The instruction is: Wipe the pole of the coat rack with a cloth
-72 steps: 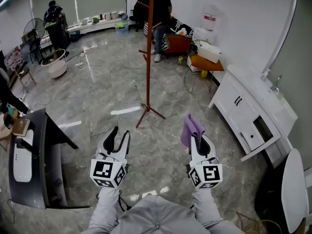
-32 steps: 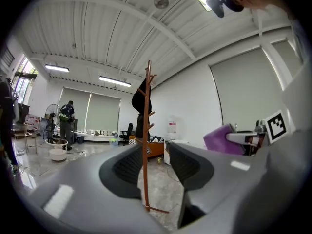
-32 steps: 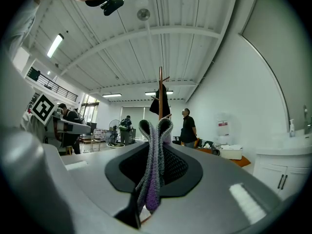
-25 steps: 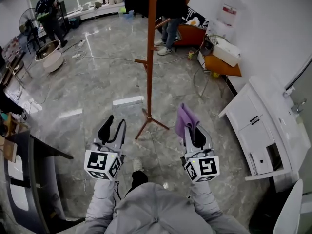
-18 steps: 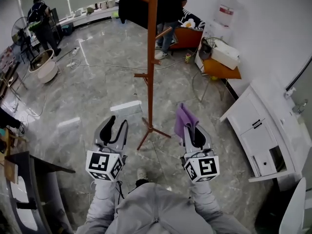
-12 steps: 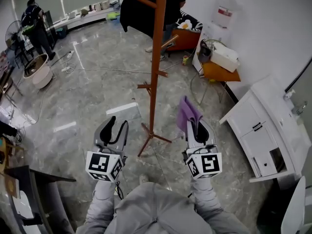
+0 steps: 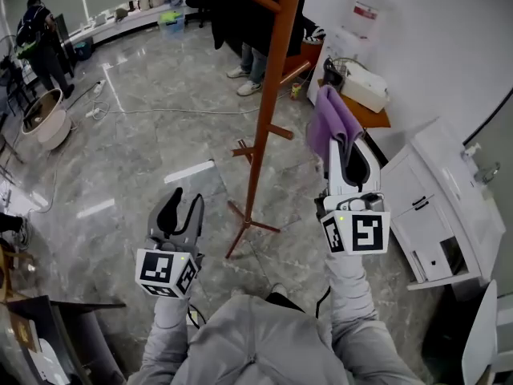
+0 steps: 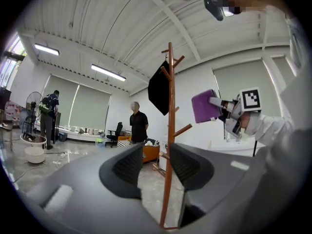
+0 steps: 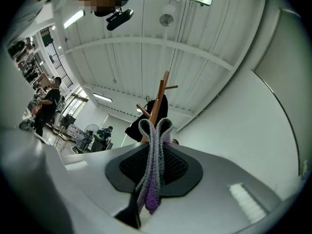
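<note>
Right tool (image 7: 346, 147) clamped on purple cloth (image 7: 330, 119), raised just right of coat rack pole (image 7: 268, 103); pinched fold visible only in right gripper view. Left tool (image 7: 181, 207) low, jaws apart, empty, pole far beyond.

We see a glossy grey marble floor (image 7: 144, 159) carrying a brown wooden coat rack (image 7: 263, 139) on splayed feet, a round white tub (image 7: 44, 120) and a loose pale cable (image 7: 168, 111).
</note>
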The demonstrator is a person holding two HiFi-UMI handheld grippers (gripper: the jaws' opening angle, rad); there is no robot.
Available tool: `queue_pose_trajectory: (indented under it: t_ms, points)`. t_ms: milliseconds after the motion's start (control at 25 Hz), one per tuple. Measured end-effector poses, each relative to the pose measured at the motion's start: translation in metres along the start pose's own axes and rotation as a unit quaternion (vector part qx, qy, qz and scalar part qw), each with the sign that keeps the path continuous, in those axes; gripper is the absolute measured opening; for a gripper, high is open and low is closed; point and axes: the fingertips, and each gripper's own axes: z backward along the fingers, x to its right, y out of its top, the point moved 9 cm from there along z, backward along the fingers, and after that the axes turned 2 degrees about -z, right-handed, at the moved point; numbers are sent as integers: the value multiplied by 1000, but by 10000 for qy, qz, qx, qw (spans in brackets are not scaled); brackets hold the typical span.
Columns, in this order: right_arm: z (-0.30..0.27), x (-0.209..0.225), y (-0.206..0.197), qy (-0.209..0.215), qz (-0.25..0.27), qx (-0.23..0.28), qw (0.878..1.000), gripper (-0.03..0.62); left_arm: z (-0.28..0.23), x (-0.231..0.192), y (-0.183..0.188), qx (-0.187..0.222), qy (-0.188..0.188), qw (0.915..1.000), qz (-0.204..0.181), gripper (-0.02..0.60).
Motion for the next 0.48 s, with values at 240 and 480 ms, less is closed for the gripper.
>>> queue_pose_trajectory:
  t_ms: [240, 480]
  points:
    - [-57, -5, 21, 262, 569, 443, 9971, 54, -5, -14, 0, 4, 246, 9997, 40, 178]
    - [-107, -20, 2, 962, 1037, 39, 9899, 54, -8, -21, 0, 34, 613, 9981, 38, 178]
